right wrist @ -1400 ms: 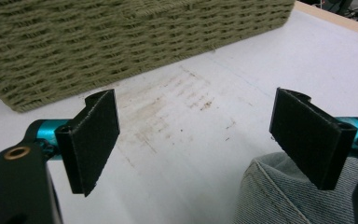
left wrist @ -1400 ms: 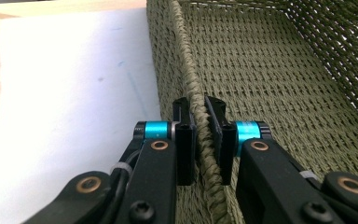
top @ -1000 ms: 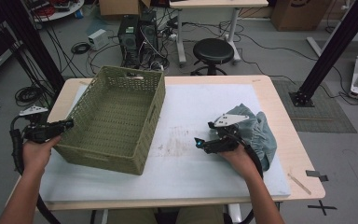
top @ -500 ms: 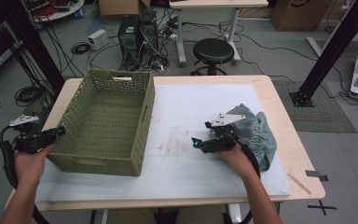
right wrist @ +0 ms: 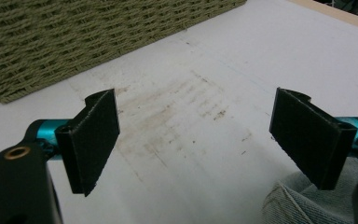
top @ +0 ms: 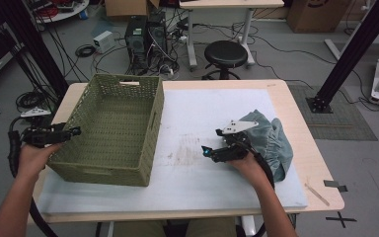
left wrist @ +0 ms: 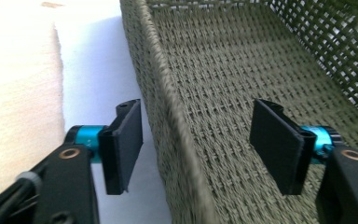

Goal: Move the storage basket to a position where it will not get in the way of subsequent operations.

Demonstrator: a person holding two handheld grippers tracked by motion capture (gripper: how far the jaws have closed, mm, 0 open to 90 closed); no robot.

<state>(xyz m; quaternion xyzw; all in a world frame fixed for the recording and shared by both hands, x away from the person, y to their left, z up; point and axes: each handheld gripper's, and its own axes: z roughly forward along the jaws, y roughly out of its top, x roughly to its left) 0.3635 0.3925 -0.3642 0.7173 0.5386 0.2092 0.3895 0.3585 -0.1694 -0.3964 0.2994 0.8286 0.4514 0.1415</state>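
An olive woven basket [top: 113,118] stands empty on the left part of the white mat [top: 207,113]. My left gripper [top: 75,131] is at the basket's left wall. In the left gripper view its jaws [left wrist: 196,144] straddle the rim [left wrist: 168,116] without pressing it; they have just been opening. My right gripper [top: 208,151] rests open over the mat's middle, nothing between its pads [right wrist: 196,140]. A grey-green cloth [top: 271,140] lies bunched behind and right of it, its edge showing by the right jaw [right wrist: 293,205].
A wooden table [top: 301,128] carries the mat. The mat shows a scuffed patch [right wrist: 168,126] between the basket [right wrist: 74,37] and the right gripper. On the floor beyond the table are a black stool [top: 225,52], computer towers [top: 145,37] and cables.
The basket has slid left and turned squarer to the table with the left hand. The left gripper, shut on the rim before, has opened. The right hand kept still.
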